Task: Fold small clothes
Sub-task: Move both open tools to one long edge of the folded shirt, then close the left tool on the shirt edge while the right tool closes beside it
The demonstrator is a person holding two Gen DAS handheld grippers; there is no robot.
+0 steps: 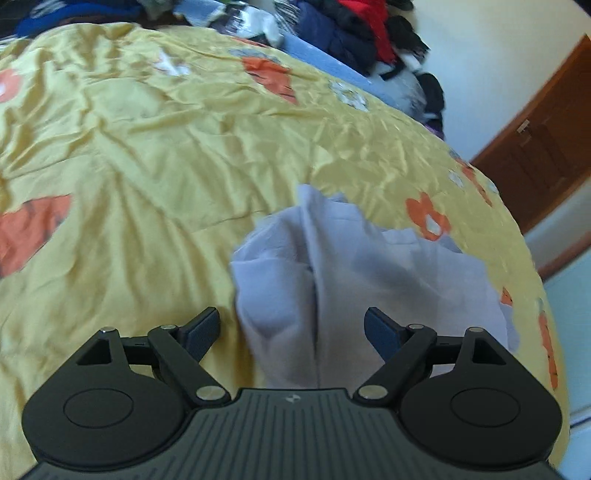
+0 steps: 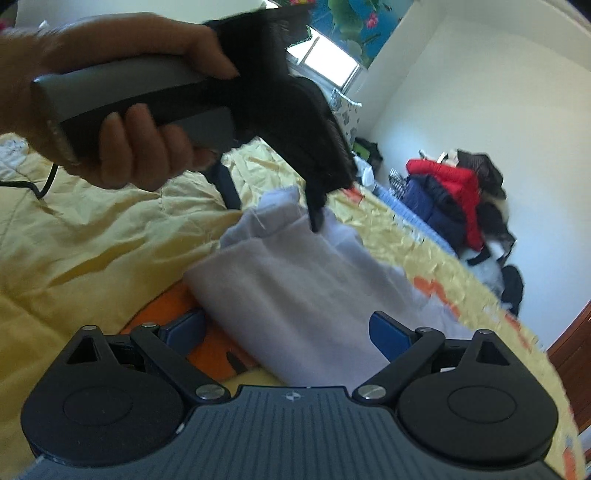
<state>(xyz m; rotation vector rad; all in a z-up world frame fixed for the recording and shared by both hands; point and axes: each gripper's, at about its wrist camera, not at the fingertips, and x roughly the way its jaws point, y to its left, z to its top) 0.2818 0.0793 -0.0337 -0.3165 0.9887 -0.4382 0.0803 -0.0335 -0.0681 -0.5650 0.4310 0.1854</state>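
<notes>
A small pale lilac garment [image 1: 332, 273] lies crumpled on the yellow flowered bedspread [image 1: 147, 147]. My left gripper [image 1: 291, 332] is open, its jaws wide apart over the near end of the garment, not closed on it. In the right wrist view the same garment [image 2: 295, 295] lies between the jaws of my right gripper [image 2: 288, 332], which is open. The left gripper [image 2: 317, 218], held by a hand, hovers at the garment's far end with its tips touching the cloth.
A pile of dark, red and blue clothes [image 1: 362, 33] sits at the far edge of the bed; it also shows in the right wrist view [image 2: 454, 199]. A brown door [image 1: 546, 140] stands at the right. A black cable [image 2: 40, 188] lies on the bedspread [image 2: 92, 240].
</notes>
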